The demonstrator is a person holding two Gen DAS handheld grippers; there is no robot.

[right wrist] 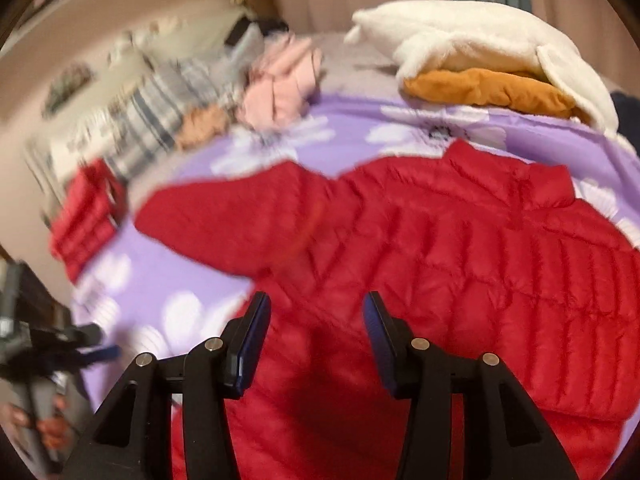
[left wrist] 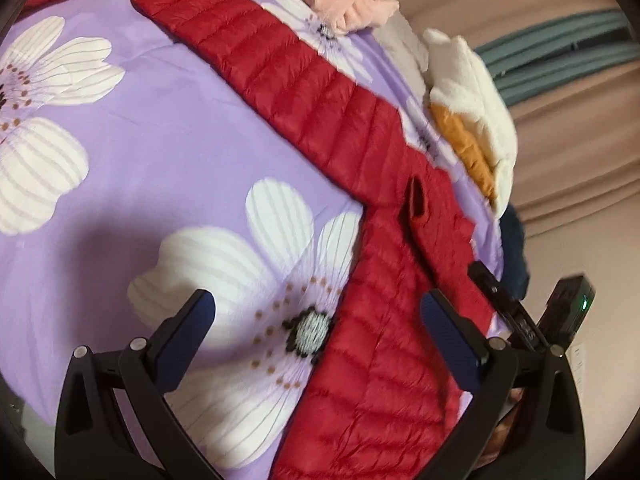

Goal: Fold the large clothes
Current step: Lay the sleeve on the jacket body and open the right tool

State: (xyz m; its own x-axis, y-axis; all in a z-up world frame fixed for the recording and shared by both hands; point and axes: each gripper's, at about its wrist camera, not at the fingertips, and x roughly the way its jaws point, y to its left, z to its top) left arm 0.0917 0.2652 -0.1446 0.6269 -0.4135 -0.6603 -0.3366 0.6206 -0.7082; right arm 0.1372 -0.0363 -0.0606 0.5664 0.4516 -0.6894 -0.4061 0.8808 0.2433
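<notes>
A red quilted down jacket [right wrist: 440,260] lies spread on a purple bedsheet with white flowers [left wrist: 160,140]. In the left wrist view one sleeve [left wrist: 256,60] stretches up and to the left, and the body [left wrist: 380,380] fills the lower right. My left gripper [left wrist: 318,308] is open wide above the jacket's edge, one finger over the sheet and one over the red fabric. My right gripper [right wrist: 316,300] hovers over the jacket's body with its jaws apart and nothing pinched. The right gripper's black body [left wrist: 512,312] shows at the jacket's right edge.
A folded red garment [right wrist: 86,224] lies at the sheet's far left. Pink clothes [right wrist: 280,88] and a plaid piece [right wrist: 160,120] are piled at the back. A white fleece [right wrist: 460,40] on an orange garment [right wrist: 488,88] sits at the back right.
</notes>
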